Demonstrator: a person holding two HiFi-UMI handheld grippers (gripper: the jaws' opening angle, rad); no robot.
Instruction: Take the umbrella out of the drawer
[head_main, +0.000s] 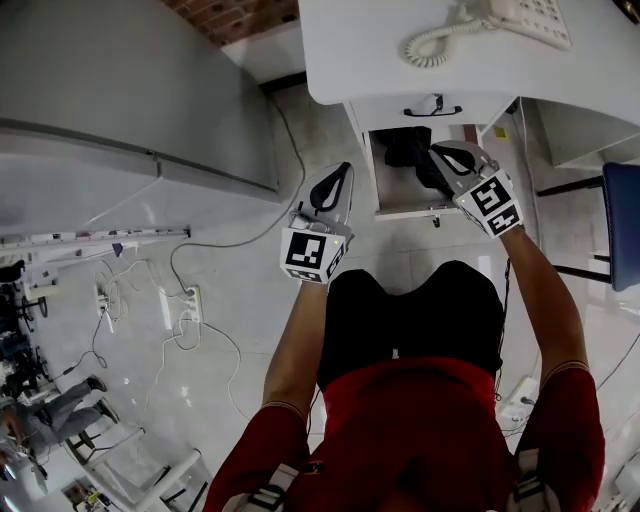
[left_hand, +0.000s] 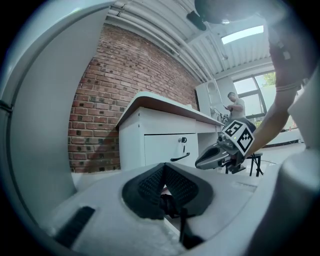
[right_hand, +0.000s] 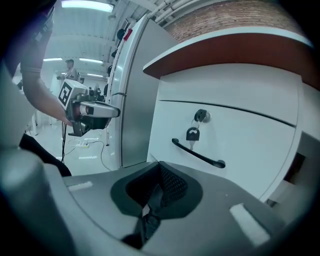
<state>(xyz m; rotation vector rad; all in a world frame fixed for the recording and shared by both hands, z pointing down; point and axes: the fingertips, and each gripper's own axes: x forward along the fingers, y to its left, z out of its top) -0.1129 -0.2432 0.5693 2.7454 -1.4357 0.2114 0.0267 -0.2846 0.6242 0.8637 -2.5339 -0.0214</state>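
In the head view, the lower drawer (head_main: 415, 211) under the white desk (head_main: 340, 50) stands pulled out. A black folded umbrella (head_main: 405, 148) lies inside it. My right gripper (head_main: 438, 151) hovers over the drawer's right side, right beside the umbrella, with its jaws shut and nothing seen between them. My left gripper (head_main: 344, 169) is shut too and hangs left of the drawer unit over the floor. The closed top drawer's black handle (right_hand: 197, 155) with hanging keys (right_hand: 193, 134) fills the right gripper view. The umbrella shows in neither gripper view.
A corded telephone (head_main: 500, 20) sits on the desk. A tall grey cabinet (head_main: 120, 100) stands to the left, with a power strip (head_main: 190, 300) and cables on the floor. A blue chair (head_main: 622, 225) is at the right. A brick wall (left_hand: 100, 115) lies behind the desk.
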